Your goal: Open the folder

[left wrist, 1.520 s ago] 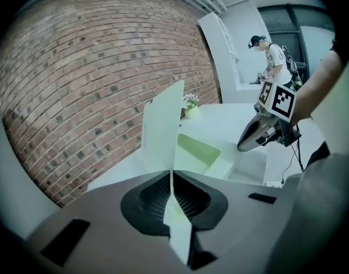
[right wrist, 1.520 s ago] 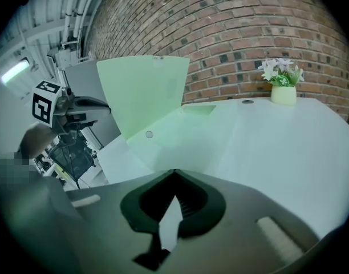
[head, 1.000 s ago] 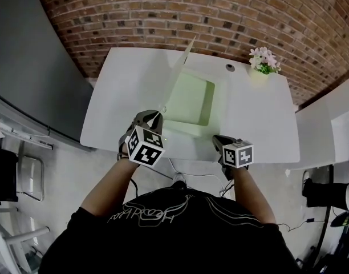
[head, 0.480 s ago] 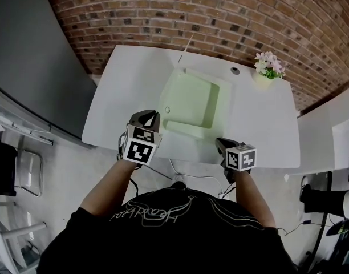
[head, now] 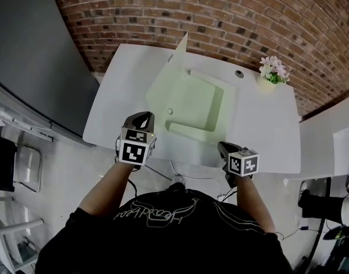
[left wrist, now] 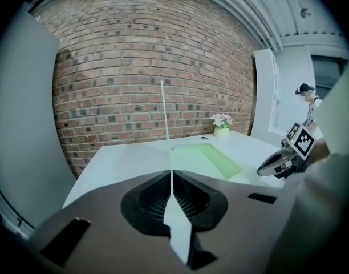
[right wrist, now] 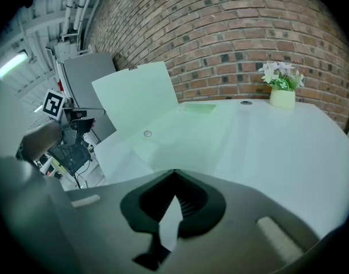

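Note:
A pale green folder (head: 193,104) lies on the white table (head: 117,101), with its front cover (head: 166,87) raised and leaning left. My left gripper (head: 142,120) is shut on that cover's near edge. In the left gripper view the cover (left wrist: 163,114) stands edge-on as a thin sheet running into the jaws of the left gripper (left wrist: 170,174). My right gripper (head: 224,148) is shut on the folder's lower sheet at the near right corner. In the right gripper view a pale strip sits between the jaws of the right gripper (right wrist: 174,201), and the raised cover (right wrist: 137,99) has a round snap (right wrist: 147,133) below it.
A small pot of flowers (head: 272,69) stands at the table's far right corner, beside a round cable hole (head: 239,73). A brick wall (head: 231,21) runs behind the table. A dark grey panel (head: 32,67) stands to the left, with chairs on the floor below it.
My left gripper has moved left with the cover in it and rolled, and the cover has swung further open to the left. The right gripper has kept still.

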Tool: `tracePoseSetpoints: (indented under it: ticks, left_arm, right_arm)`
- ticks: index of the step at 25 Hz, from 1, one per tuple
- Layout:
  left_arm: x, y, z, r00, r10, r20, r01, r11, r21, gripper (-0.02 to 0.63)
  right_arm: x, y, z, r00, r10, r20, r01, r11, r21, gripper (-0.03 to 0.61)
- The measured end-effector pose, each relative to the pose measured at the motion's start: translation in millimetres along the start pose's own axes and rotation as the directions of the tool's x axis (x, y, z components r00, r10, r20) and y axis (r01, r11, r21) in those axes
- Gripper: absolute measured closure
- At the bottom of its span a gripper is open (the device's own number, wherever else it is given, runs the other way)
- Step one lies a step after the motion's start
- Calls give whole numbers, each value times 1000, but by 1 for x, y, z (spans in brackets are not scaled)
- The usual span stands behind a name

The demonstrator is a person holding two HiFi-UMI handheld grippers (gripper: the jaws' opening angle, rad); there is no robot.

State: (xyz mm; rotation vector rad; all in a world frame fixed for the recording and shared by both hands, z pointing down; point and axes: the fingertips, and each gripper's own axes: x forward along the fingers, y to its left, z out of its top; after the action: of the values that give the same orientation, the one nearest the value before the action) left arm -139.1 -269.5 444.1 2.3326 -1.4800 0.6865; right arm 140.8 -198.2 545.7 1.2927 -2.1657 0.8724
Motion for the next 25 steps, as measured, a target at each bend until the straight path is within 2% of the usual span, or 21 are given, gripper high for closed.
tracePoseSetpoints:
  ticks: [5,7,10,19,25]
  left_arm:
    - [0,22,-11,999,50,-20,-51,997,-55,611]
    - [0,34,-16,997,70,-29,-72,992,-100,611]
    - [-1,42,-19,997,70,-30,-74,986,-151,611]
    - [3,39,-48,994,54,-91,-69,984,-163,611]
    - [7,22,-61,993,3,-116,-22,985,-169,611]
  right_arm:
    - [1,1,2,1000,8,6,-8,1000,-6,577]
    - [1,1,1,1000,10,4,-10,1000,-8,577]
    - [0,1,1,1000,17,2,-17,1000,-6,578]
    - [-1,2,3,999,49,23,-49,999,14,577]
    - [-4,7,8,996,79,37,-80,996,32,577]
